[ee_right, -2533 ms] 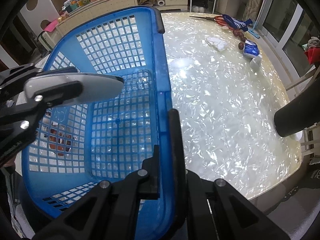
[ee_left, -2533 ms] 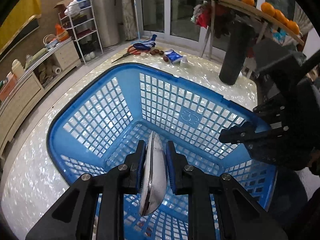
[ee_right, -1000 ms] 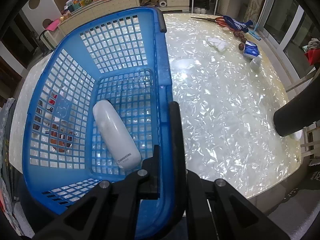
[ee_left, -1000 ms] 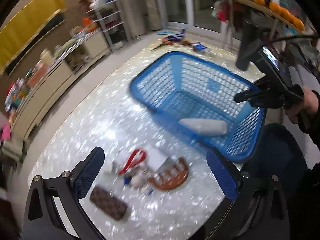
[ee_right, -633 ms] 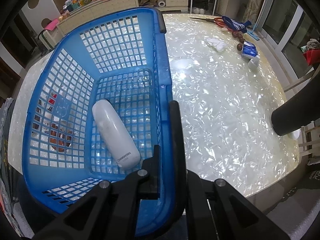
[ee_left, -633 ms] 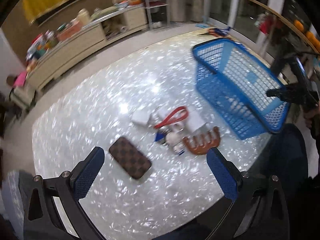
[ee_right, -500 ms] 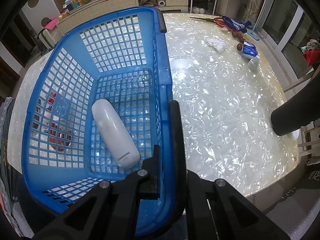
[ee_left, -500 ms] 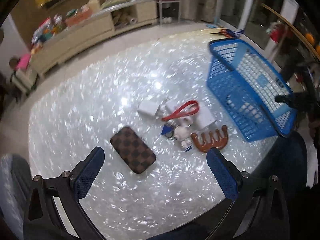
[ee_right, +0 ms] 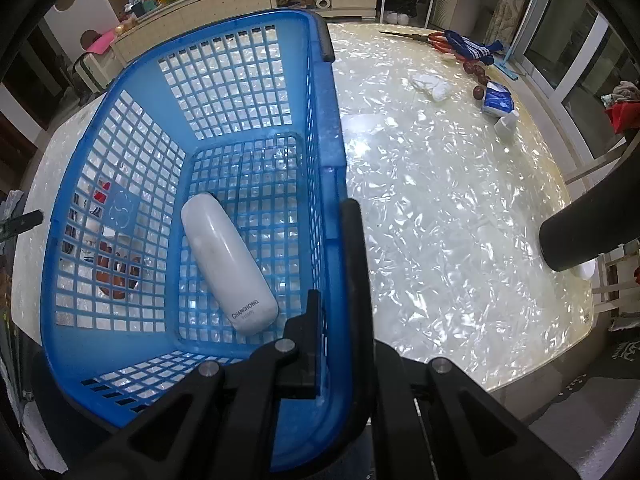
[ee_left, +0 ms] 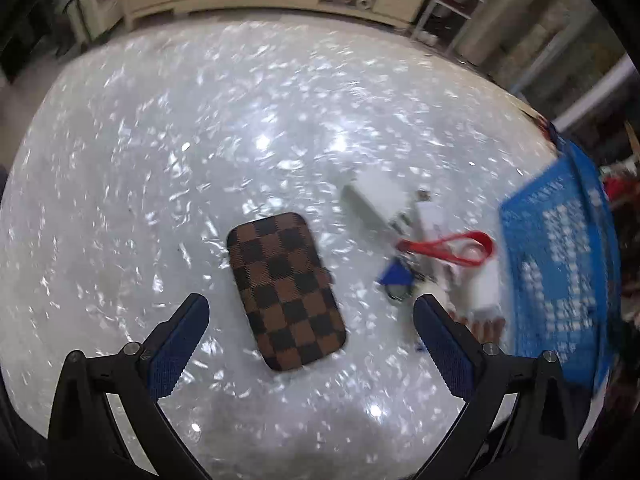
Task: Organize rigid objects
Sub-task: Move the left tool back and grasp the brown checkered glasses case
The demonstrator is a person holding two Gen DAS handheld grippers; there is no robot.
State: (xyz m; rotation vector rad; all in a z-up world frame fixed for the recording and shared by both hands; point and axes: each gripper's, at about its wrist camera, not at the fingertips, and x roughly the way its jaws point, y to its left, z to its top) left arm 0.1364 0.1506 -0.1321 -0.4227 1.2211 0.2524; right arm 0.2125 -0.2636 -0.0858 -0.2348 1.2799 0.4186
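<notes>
Pearly table (ee_left: 160, 160): left gripper (ee_left: 308, 336) jaws apart above checkered case (ee_left: 286, 290); right gripper (ee_right: 336, 308) seemingly clamps basket (ee_right: 324, 120) rim.

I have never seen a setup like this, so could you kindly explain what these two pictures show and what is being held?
A person holds a hand-held gripper in each hand, each carrying a camera looking along its fingers. The left view shows the left gripper, open and empty, above a brown checkered case on the pearly table, beside small clutter with a red strap. The right view shows the right gripper shut on the blue basket rim. Inside lies a white remote-like device.
</notes>
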